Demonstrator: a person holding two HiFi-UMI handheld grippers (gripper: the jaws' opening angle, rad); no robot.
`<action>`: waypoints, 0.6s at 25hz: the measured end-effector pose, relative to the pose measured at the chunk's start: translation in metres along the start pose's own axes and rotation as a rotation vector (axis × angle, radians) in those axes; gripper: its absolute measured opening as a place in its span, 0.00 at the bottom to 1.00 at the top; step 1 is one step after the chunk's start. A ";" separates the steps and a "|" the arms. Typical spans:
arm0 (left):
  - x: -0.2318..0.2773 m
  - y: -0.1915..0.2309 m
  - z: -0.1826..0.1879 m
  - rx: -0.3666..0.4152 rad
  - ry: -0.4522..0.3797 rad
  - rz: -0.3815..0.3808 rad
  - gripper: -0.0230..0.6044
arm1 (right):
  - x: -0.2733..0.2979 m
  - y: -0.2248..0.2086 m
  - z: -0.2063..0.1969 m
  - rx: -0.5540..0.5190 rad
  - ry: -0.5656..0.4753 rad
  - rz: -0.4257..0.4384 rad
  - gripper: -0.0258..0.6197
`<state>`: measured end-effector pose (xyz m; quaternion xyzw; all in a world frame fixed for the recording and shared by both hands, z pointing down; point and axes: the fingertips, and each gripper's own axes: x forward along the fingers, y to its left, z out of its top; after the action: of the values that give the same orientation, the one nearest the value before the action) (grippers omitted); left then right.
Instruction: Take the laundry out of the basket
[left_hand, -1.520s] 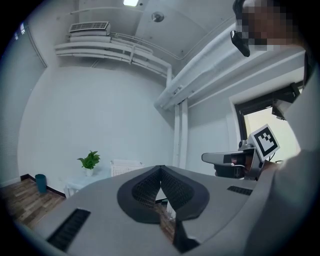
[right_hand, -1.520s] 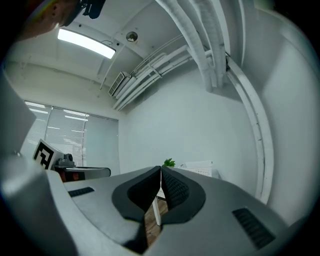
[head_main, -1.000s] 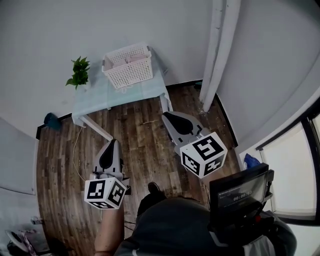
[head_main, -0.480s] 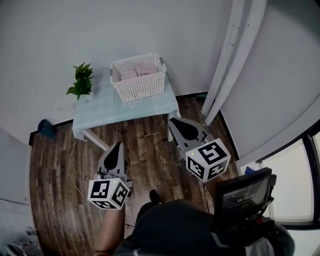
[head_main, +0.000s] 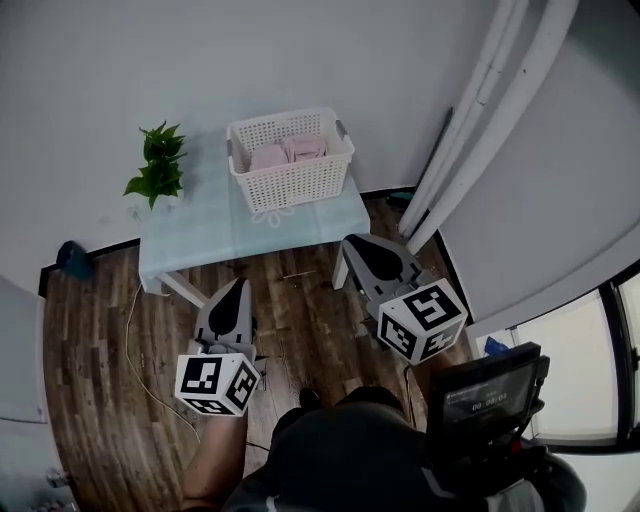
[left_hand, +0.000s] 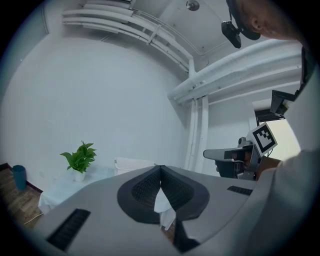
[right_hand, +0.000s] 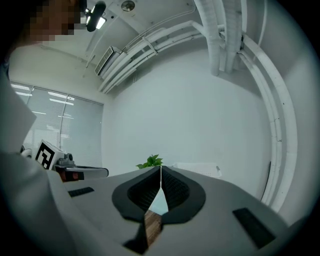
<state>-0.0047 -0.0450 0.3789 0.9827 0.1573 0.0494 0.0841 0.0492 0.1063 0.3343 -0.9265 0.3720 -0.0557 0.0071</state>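
A white slatted laundry basket (head_main: 292, 168) stands at the right end of a pale blue table (head_main: 195, 225) against the wall. Pink folded laundry (head_main: 286, 152) lies inside it. My left gripper (head_main: 238, 284) and my right gripper (head_main: 351, 243) hover over the wooden floor just short of the table's near edge, both level and pointing at it. The left gripper (left_hand: 160, 167) is shut with nothing in it; beyond it shows the basket (left_hand: 133, 164). The right gripper (right_hand: 160, 168) is shut and empty too, with the basket (right_hand: 199, 169) to the right of its tips.
A potted green plant (head_main: 156, 170) stands on the table's left part. White pipes (head_main: 470, 130) run down the wall at the right. A blue object (head_main: 74, 258) and a thin cable (head_main: 132, 322) lie on the floor at the left. A screen device (head_main: 482, 396) hangs before the person's body.
Both grippers have moved forward toward the table together with the person. Table and basket now lie closer and larger in the head view. Both pairs of jaws stay shut.
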 end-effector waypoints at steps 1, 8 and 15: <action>0.004 0.005 0.001 -0.003 -0.002 -0.004 0.05 | 0.006 0.000 0.000 -0.003 0.005 0.000 0.07; 0.046 0.032 0.008 -0.010 -0.004 -0.021 0.05 | 0.044 -0.018 0.005 -0.031 0.020 0.004 0.07; 0.098 0.059 0.018 0.013 0.007 0.024 0.05 | 0.098 -0.058 0.007 -0.047 0.019 0.059 0.07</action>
<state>0.1077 -0.0723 0.3787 0.9849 0.1462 0.0530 0.0765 0.1606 0.0803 0.3405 -0.9145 0.4004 -0.0554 -0.0166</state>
